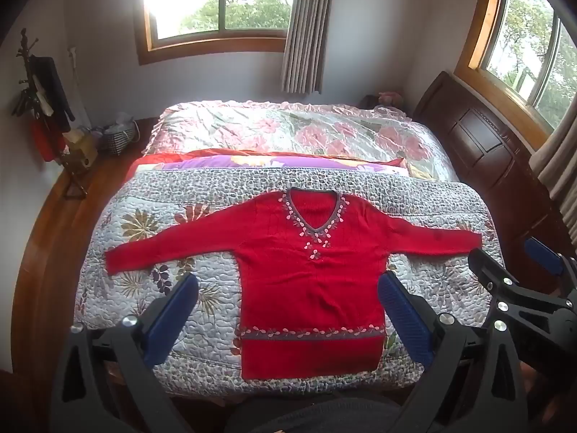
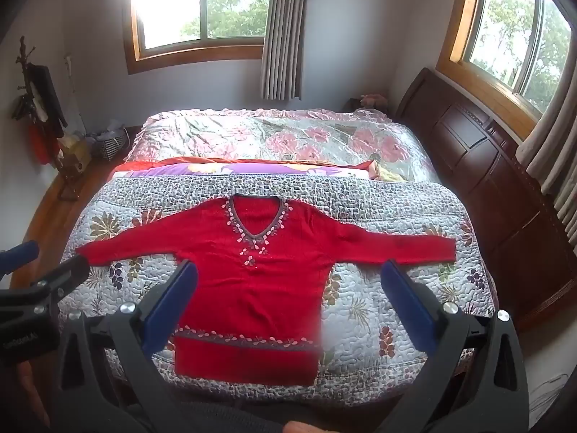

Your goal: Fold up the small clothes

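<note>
Red sweater [image 1: 310, 270] lies flat; both tongs [image 2: 288, 288] gape.

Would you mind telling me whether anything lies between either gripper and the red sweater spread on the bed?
Nothing visible does. The red sweater lies flat and uncovered on the quilt, sleeves spread. The left gripper and the right gripper both hover open above it, with only air between their fingers and the fabric.

both views high, facing the same bed [image 1: 324, 137] (side by side)
</note>
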The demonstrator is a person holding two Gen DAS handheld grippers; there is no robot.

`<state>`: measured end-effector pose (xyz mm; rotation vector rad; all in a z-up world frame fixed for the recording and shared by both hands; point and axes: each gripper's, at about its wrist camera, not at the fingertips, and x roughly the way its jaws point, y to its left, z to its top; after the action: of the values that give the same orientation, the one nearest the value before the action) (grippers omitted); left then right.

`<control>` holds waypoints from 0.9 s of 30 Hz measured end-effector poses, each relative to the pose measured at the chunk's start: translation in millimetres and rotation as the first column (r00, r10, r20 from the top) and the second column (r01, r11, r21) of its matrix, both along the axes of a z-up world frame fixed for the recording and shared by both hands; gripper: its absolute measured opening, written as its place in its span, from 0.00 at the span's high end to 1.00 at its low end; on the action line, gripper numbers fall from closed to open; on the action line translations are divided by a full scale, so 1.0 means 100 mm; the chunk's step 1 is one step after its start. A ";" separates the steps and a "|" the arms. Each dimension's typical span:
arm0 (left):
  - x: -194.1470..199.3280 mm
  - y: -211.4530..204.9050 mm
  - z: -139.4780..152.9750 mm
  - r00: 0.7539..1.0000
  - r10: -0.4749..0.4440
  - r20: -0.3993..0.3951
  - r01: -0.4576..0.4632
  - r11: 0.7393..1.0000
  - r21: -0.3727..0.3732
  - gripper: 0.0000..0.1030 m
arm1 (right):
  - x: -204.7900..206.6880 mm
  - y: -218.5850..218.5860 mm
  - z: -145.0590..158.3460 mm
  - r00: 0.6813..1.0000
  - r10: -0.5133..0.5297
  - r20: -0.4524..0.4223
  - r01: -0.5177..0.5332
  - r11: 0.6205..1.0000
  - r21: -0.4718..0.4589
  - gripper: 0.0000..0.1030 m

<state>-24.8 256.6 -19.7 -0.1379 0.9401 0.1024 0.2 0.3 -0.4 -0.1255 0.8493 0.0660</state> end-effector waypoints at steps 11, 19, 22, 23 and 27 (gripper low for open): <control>0.00 -0.01 0.00 1.000 -0.001 0.002 0.001 1.000 -0.003 0.04 | 0.00 0.00 -0.01 1.000 -0.008 0.000 0.008 1.000 0.005 0.03; -0.02 0.03 0.02 1.000 -0.003 0.004 0.003 1.000 -0.005 0.04 | 0.02 -0.01 -0.01 1.000 -0.009 -0.001 0.009 1.000 0.004 0.03; -0.03 0.03 0.01 1.000 -0.001 0.003 0.001 1.000 -0.005 0.04 | 0.00 -0.01 0.00 1.000 -0.010 0.000 0.010 1.000 0.003 0.03; -0.04 0.02 0.01 1.000 -0.001 0.003 0.001 1.000 -0.005 0.04 | 0.00 -0.01 0.00 1.000 -0.010 0.000 0.010 1.000 0.003 0.03; -0.02 0.02 0.00 1.000 -0.002 0.003 0.003 1.000 -0.005 0.04 | 0.01 -0.01 0.00 1.000 -0.011 0.001 0.011 1.000 0.004 0.03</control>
<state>-26.4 259.0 -19.3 -0.1416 0.9379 0.0974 1.7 -0.5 -0.9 -0.1168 0.8487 0.0573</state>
